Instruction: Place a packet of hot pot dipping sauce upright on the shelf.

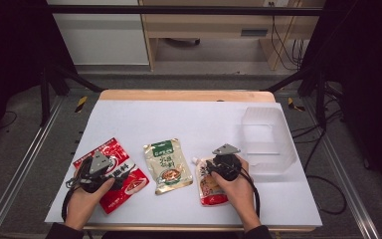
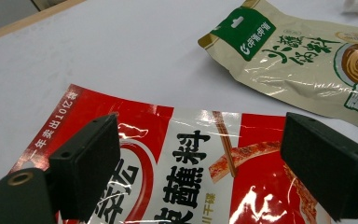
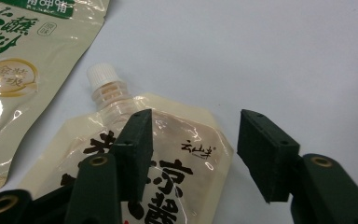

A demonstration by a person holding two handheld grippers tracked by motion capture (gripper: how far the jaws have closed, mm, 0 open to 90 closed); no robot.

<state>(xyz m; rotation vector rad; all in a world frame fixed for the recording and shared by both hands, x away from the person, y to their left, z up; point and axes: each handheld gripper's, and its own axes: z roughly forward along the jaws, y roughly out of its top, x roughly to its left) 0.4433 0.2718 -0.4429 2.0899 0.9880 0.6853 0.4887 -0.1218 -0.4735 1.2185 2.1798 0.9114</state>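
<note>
Where gripper (image 1: 218,168) hovers, pouch (image 1: 210,186) half-hidden.

High view overhead — claw views close, sharing green pouch (image 2: 303,60).

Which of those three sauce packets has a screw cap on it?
The spouted pouch under the right gripper, with a white cap. The red packet and the green-topped packet are flat, capless sachets.
</note>
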